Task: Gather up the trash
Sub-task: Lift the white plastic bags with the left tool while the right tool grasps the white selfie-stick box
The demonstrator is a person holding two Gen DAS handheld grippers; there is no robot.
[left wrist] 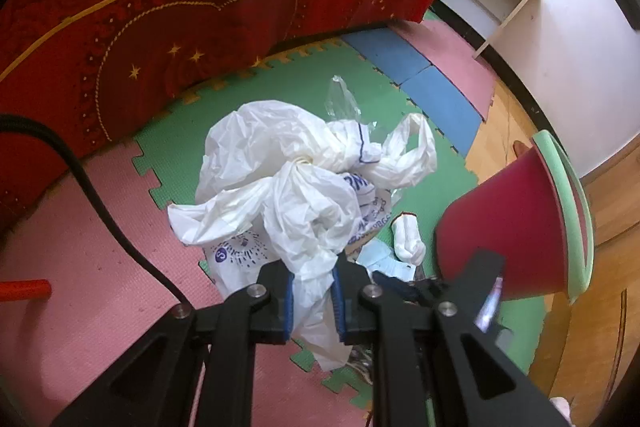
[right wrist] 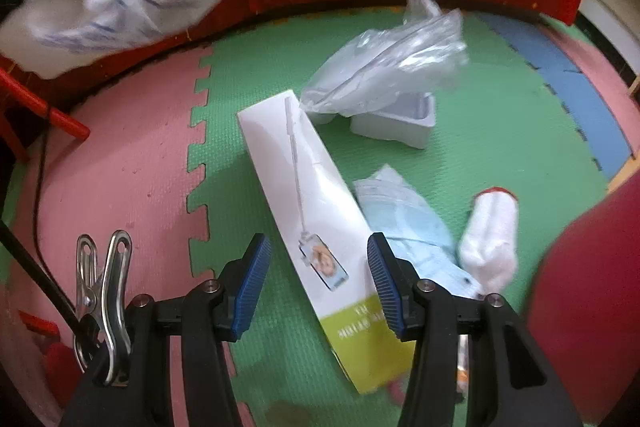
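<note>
White box (right wrist: 316,227) flat, long axis toward camera

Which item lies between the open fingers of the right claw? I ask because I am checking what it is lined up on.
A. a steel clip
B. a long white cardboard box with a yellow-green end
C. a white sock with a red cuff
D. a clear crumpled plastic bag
B: in the right wrist view the right claw stands open astride the long white cardboard box with a yellow-green end, pads not touching it.
</note>
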